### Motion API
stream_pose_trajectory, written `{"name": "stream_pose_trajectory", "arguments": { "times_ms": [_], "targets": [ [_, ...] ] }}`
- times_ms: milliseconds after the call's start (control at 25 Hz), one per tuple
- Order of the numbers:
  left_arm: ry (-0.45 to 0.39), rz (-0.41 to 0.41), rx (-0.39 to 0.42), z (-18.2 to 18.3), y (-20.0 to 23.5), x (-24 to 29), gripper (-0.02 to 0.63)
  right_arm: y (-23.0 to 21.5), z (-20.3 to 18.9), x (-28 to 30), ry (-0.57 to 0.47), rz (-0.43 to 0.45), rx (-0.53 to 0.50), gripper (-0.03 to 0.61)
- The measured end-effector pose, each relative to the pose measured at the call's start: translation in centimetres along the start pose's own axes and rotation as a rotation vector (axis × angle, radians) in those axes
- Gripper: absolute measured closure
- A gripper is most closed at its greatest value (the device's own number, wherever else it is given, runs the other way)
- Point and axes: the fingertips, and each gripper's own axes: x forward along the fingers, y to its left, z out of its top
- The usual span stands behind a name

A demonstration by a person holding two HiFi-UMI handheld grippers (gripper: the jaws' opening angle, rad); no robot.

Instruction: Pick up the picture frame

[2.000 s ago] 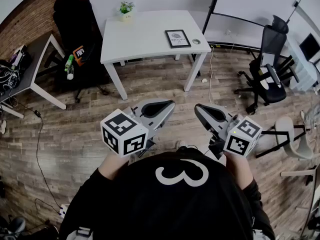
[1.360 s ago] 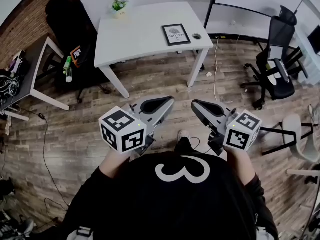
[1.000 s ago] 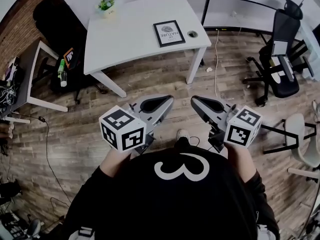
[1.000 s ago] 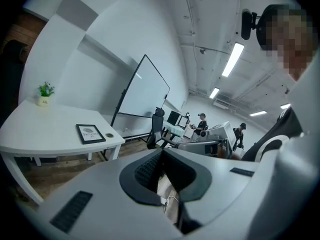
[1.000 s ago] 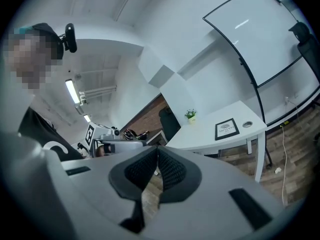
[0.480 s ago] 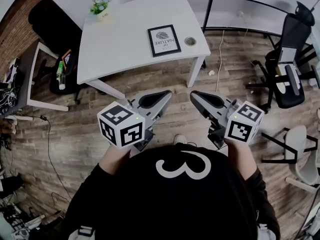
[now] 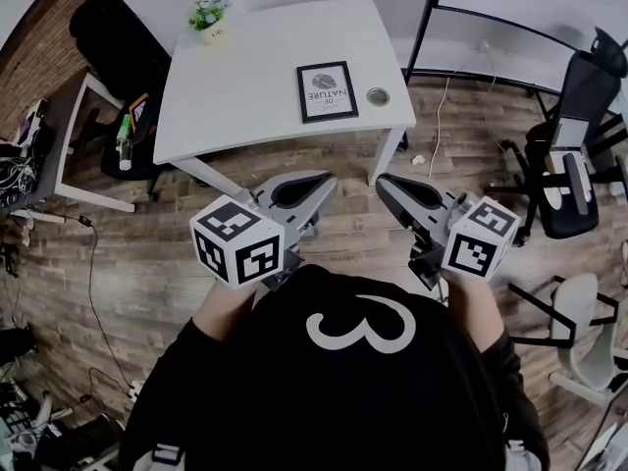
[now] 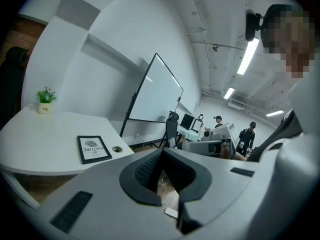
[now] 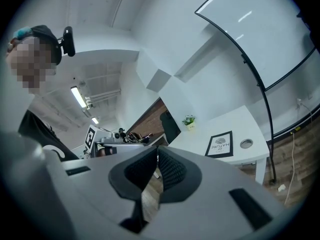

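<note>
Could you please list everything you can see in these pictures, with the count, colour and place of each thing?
table: one, white, ahead of the person by the wall
picture frame: one, black with a white print, flat on the table near its right end
potted plant: one, green in a white pot, table's far left corner
round fitting: one, grey, in the tabletop right of the frame
whiteboard: one, white on a black stand, right of the table
office chair: one, black, far right
side table: one, grey top, far left
left gripper: one, grey, shut, empty, short of the table
right gripper: one, grey, shut, empty, beside the left one
</note>
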Motion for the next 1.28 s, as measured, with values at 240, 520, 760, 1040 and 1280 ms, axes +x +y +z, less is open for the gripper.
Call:
{"name": "stream_pose_trajectory", "arguments": {
  "times_ms": [240, 520, 760, 1040, 1280],
  "targets": [
    [0.015, 0.013, -0.026, -0.7, 1.0, 0.2, 0.598, -0.9, -0.4, 0.7, 0.012, 0.001, 0.019, 0.554],
    [0.037, 0.010, -0.058, -0.2, 5.0, 1.7, 0.598, -4.4, -0.1, 3.0, 0.014, -0.054, 0.074, 0.554],
    [0.070, 0.010, -0.084, 1.6, 10.5, 4.0, 0.598, -8.1, 1.7, 6.8, 0.021, -0.085, 0.098, 0.552],
    [0.113, 0.006, -0.119, 2.9, 17.2, 5.9, 0.597, -11.9, 2.1, 12.0, 0.069, -0.103, 0.140, 0.552],
    [0.174, 0.007, -0.158, 2.5, 22.4, 7.4, 0.597, -15.3, 2.0, 15.4, 0.107, -0.133, 0.172, 0.552]
  ]
}}
